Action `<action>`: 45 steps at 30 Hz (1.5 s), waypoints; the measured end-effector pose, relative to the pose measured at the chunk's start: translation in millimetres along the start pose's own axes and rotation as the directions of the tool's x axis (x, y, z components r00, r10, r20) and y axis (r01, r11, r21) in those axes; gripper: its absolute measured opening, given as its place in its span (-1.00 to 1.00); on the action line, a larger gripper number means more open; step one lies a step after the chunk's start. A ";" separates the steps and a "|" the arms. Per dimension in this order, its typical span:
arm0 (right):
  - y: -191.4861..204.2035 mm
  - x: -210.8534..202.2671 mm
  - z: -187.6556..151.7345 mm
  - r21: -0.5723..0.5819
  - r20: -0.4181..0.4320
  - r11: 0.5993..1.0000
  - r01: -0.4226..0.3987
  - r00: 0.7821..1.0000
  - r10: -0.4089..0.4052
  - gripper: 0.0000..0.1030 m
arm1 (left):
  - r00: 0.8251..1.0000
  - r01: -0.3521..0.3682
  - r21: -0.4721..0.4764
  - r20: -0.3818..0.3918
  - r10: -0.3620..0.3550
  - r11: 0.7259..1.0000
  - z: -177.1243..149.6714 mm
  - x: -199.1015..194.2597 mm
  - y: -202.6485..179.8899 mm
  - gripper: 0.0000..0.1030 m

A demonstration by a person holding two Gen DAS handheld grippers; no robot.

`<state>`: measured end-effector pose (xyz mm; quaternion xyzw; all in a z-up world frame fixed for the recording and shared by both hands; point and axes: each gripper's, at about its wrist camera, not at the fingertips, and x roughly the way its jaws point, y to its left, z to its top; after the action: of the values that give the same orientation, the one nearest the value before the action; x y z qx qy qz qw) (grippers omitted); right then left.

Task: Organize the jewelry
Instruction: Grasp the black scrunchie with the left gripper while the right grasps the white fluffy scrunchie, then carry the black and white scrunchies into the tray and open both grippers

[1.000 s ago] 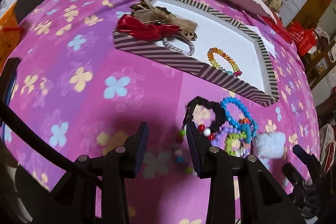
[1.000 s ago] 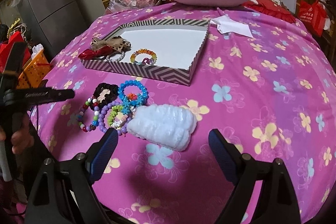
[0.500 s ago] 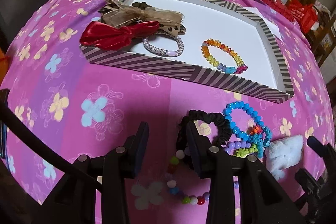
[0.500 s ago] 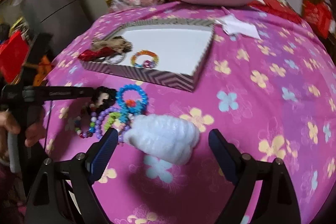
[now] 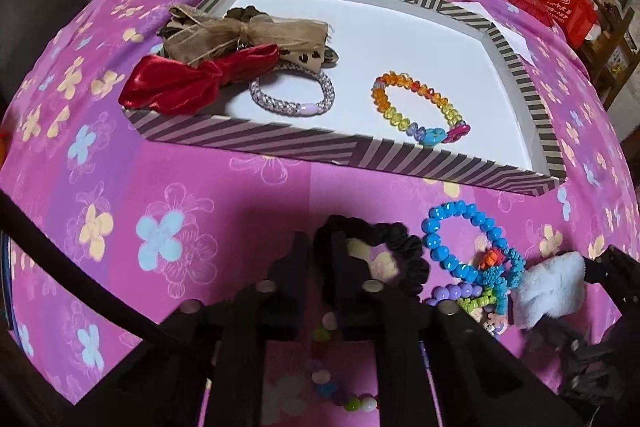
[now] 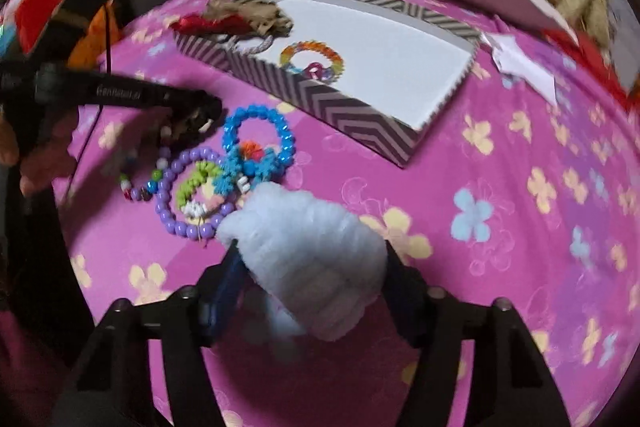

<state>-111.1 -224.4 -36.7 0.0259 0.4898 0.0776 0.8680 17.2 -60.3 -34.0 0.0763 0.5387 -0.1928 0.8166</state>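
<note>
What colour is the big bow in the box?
Red, shiny like satin; the left wrist view shows it best.

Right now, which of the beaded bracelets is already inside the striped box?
The rainbow bead bracelet, orange and yellow with a turquoise charm. It lies inside the striped box; the blue and purple bracelets lie outside on the pink cloth.

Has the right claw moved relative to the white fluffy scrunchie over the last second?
Yes. The right claw has advanced and now brackets the white fluffy scrunchie.
</note>
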 end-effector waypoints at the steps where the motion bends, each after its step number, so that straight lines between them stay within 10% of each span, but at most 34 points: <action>1: -3.0 -2.7 -1.0 0.018 0.009 1.000 -0.008 1.000 0.008 0.08 | 1.000 0.004 0.000 0.007 -0.004 1.000 0.5 -2.4 0.5 -0.46; 21: -14.6 -54.1 50.6 0.113 0.208 0.993 0.034 0.976 -0.057 -0.14 | 0.980 0.040 -0.003 0.194 -0.039 0.999 55.2 -82.8 2.3 -0.49; 45: -60.5 32.3 136.4 0.199 0.118 0.978 0.058 0.990 -0.083 -0.13 | 0.985 -0.080 0.062 0.159 0.070 0.995 149.4 -7.5 -40.7 -0.49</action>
<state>28.4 -274.7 -0.6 0.0984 0.4400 -0.0035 0.8926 125.5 -145.4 37.1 0.1091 0.4627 -0.1857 0.8600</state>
